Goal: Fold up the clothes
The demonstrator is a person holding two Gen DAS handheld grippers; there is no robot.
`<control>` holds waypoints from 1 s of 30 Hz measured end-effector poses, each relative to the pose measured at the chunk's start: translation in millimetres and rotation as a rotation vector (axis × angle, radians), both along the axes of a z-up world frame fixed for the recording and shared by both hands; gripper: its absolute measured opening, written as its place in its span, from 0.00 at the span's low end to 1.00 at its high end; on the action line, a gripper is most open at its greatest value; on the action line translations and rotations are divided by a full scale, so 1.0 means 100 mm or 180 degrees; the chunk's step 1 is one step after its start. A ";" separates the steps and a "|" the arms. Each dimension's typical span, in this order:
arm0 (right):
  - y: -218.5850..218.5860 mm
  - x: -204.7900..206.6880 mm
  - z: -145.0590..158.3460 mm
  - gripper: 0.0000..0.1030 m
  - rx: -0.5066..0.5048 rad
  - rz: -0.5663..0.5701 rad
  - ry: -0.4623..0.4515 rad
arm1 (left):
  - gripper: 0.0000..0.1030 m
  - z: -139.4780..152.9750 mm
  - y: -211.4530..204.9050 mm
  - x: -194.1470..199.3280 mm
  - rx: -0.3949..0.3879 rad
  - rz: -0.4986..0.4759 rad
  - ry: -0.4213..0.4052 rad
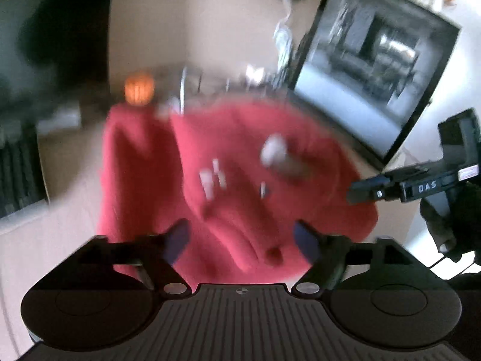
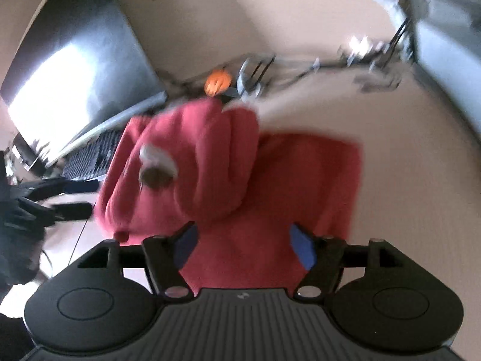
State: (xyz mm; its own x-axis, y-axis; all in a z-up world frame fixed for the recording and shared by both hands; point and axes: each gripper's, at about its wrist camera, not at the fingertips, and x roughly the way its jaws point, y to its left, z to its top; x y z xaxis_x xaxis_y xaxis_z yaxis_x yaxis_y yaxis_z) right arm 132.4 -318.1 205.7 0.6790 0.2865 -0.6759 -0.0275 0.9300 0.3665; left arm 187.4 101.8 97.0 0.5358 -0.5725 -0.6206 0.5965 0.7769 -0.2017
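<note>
A red garment (image 1: 240,156) with a white and brown print lies crumpled on the beige desk (image 1: 72,240), blurred in both views. My left gripper (image 1: 242,240) hangs just above its near edge, jaws wide, blue pads clear of the cloth. The right gripper (image 1: 390,186) shows at the right edge of the left wrist view, held by a dark-gloved hand (image 1: 445,219). In the right wrist view the red garment (image 2: 270,180) is bunched at the left and flatter at the right. My right gripper (image 2: 245,248) stands open over its near part, with cloth showing between the pads but not pinched.
A dark monitor (image 1: 375,75) stands at the back right of the desk and a black keyboard (image 1: 18,174) lies at the left. An orange round object (image 1: 139,88) and tangled cables (image 2: 360,57) sit behind the garment. Bare desk (image 2: 405,180) lies to the garment's right.
</note>
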 end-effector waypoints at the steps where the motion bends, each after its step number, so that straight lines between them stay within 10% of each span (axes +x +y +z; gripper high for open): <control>1: -0.03 0.02 0.06 0.69 -0.0035 -0.0062 -0.0098 | 0.91 0.09 -0.01 0.03 -0.0031 0.0015 -0.0125; 8: -0.03 0.43 0.08 1.00 0.0016 -0.0415 -0.0599 | 0.92 0.00 -0.34 0.71 -0.0055 0.0505 -0.0356; 15: 0.07 0.90 -0.71 1.00 0.0185 -0.0458 -0.0237 | 0.94 -0.68 -0.22 1.20 -0.0249 0.1030 0.0205; 30: -0.06 1.49 -0.96 1.00 0.0188 -0.0048 -0.0478 | 0.99 -0.94 -0.12 1.44 -0.0457 0.1343 0.0078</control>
State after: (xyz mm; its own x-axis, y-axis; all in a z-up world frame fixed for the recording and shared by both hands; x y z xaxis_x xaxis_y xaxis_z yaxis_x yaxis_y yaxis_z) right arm 281.2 -324.2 109.6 0.7756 0.3119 -0.5488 -0.0724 0.9076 0.4135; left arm 331.2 89.4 3.2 0.7271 -0.3883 -0.5663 0.2270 0.9143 -0.3354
